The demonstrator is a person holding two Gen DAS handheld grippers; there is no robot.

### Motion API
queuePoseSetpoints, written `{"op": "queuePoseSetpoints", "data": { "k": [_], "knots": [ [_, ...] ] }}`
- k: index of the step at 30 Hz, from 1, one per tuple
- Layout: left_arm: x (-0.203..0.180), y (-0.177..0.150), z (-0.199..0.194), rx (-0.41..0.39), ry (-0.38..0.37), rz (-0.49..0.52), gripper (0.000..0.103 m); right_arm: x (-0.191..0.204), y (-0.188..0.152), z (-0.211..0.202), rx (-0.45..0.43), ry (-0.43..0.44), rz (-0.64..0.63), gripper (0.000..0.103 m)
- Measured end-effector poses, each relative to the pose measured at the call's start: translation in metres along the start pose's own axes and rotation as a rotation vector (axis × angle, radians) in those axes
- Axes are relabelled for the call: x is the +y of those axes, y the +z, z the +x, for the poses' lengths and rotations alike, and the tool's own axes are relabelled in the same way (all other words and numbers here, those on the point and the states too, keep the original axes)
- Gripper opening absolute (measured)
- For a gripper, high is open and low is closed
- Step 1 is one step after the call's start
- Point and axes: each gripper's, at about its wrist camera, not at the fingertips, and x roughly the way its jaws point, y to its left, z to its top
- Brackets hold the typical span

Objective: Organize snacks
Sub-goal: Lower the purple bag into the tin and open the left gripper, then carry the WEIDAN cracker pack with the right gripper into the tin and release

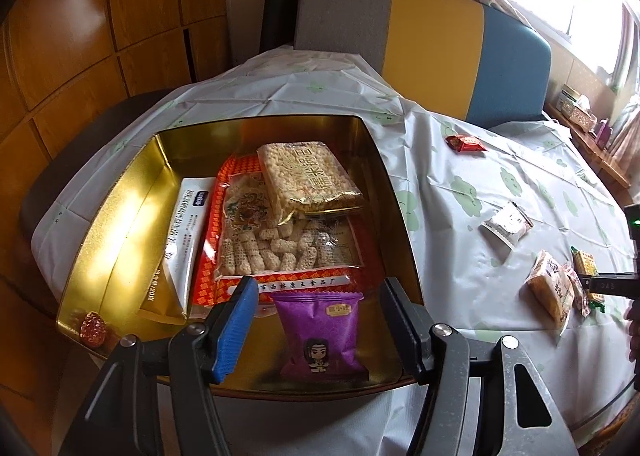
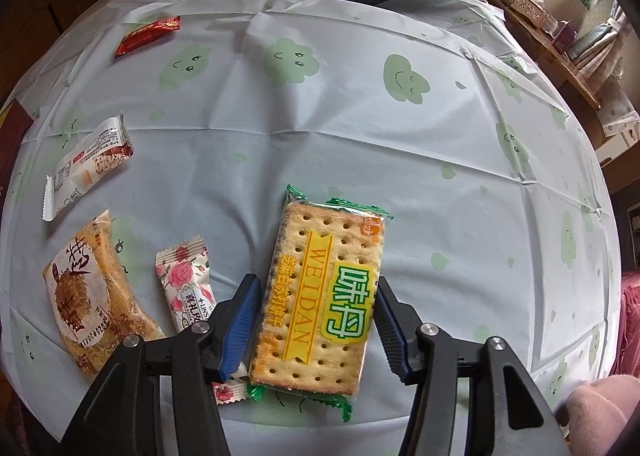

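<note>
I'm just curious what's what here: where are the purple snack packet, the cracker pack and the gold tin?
Purple snack packet (image 1: 320,332), left wrist view, packet's middle.
Cracker pack (image 2: 320,296), right wrist view, printed front.
Gold tin (image 1: 116,211), left wrist view, inner left wall.

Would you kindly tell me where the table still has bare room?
Free: the cloud-print tablecloth beyond and right of the green-wrapped cracker packet, and between the gold tin and the red wrapped sweet. Crowded: left of the cracker packet, beside the rose-print sweet.

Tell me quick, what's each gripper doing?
Left gripper: open, purple snack packet loose between fingers.
Right gripper: open around cracker pack.
</note>
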Motion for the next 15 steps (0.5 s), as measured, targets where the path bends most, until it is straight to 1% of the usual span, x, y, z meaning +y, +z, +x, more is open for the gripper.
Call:
{"op": "queuePoseSetpoints", "data": {
  "k": [7,11,15],
  "knots": [
    [0.008,0.000,0.002,0.019,0.011,-0.028,0.064,-0.002,0.000,-0.001,-0.003,0.003,0.002,0.054],
    [0.010,-0.001,0.004,0.022,0.018,-0.025,0.064,-0.002,-0.001,-0.001,-0.003,0.004,0.004,0.054],
    [0.015,-0.001,0.009,0.040,0.028,-0.019,0.064,-0.007,0.003,-0.002,0.001,0.022,0.032,0.051]
  ]
}}
